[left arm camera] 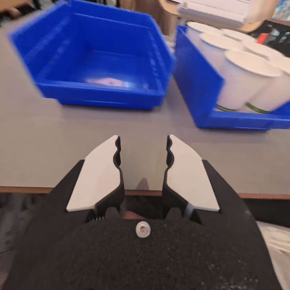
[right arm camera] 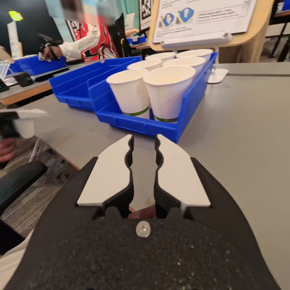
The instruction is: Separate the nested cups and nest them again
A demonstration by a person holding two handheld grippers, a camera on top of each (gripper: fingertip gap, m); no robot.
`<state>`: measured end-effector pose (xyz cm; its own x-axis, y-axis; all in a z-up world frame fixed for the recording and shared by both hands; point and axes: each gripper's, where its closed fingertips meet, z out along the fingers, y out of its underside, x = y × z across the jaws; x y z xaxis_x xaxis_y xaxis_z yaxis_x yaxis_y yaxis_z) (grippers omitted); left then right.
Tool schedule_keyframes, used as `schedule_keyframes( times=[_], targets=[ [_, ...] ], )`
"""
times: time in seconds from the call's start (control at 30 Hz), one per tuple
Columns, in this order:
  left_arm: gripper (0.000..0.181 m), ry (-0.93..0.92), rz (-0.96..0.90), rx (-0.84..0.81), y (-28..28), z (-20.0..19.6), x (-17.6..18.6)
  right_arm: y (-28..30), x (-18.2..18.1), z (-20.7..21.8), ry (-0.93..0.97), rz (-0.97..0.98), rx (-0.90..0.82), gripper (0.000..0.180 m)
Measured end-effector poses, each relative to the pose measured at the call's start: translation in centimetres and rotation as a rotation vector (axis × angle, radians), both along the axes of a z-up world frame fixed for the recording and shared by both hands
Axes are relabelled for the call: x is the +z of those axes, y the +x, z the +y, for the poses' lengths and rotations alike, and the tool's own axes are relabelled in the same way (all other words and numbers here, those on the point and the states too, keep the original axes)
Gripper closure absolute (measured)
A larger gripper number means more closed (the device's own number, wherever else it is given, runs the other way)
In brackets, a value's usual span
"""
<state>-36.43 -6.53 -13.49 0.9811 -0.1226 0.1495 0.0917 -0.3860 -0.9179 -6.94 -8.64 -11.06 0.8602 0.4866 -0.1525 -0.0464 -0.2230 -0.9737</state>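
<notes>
A grey worktop [right arm camera: 235,125] fills mid-frame. On it, upper left, sits a wide blue plastic bin [left arm camera: 94,94]; a second blue plastic bin [right arm camera: 141,127] beside it holds upright white paper cups [right arm camera: 167,92]. Below, the left tool [left arm camera: 143,138] and right tool [right arm camera: 144,138] hover released, grasping nothing.

A smooth grey table top with a brown wooden edge [right arm camera: 235,109] fills the foreground; behind it stands a rounded pale wood sign board [right arm camera: 244,36] (papers clipped on), over speckled grey carpet [right arm camera: 31,196].
</notes>
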Motion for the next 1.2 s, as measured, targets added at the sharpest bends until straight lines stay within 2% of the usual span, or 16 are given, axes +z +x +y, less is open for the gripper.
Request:
schedule_keyframes(
  times=[0.1, 0.2, 0.3, 0.4, 0.43, 0.5, 0.6, 0.67, 0.8, 1.03, 1.1, 1.17, 1.2],
  targets=[
    [0.125, 0.005, 0.049, 0.12, -7.8, 3.0, 0.9, -2.4, 0.1, -1.2, -0.017, 0.002, 0.083, 0.153],
    [0.124, 0.001, 0.044, 0.174, -12.9, 7.5, 2.0, -4.3, -0.4, -1.9, -0.012, 0.016, 0.124, 0.155],
    [0.123, -0.032, 0.024, 0.157, -14.4, 11.8, 2.2, -5.9, -1.8, -2.2, -0.053, -0.053, 0.155, 0.154],
    [0.126, -0.085, 0.085, 0.217, -15.9, 15.0, 1.0, -7.3, -2.1, -2.5, -0.057, -0.06, 0.185, 0.154],
    [0.13, -0.102, 0.08, 0.202, -15.7, 15.7, 0.6, -7.8, -2.1, -2.7, -0.066, -0.061, 0.202, 0.154],
    [0.171, -0.12, 0.039, 0.19, -15.4, 16.0, 0.2, -8.7, -2.2, -2.9, -0.076, -0.063, 0.217, 0.153],
    [0.178, -0.127, 0.022, 0.166, -14.6, 14.7, 0.1, -10.1, -2.2, -2.9, -0.091, -0.06, 0.21, 0.153],
    [0.178, -0.117, 0.079, 0.206, -14.6, 12.9, 0.1, -11.5, -2.1, -2.7, -0.078, -0.08, 0.203, 0.152],
    [0.177, -0.075, 0.134, 0.278, -14.2, 7.7, 0.1, -15.0, -1.9, -1.3, 0.003, -0.166, 0.158, 0.148],
    [0.177, -0.013, 0.093, 0.305, -12.3, -0.7, 0.3, -20.9, -1.6, 3.4, -0.026, -0.091, 0.101, 0.137],
    [0.177, 0.001, 0.076, 0.293, -11.6, -1.9, 0.3, -21.8, -1.6, 4.4, -0.022, -0.099, 0.098, 0.14],
    [0.177, 0.009, 0.078, 0.281, -10.8, -2.8, 0.3, -22.5, -1.5, 4.8, -0.034, -0.091, 0.109, 0.16],
    [0.176, 0.014, 0.08, 0.277, -10.4, -3.1, 0.3, -22.5, -1.3, 4.9, -0.049, -0.086, 0.103, 0.156]
  ],
)
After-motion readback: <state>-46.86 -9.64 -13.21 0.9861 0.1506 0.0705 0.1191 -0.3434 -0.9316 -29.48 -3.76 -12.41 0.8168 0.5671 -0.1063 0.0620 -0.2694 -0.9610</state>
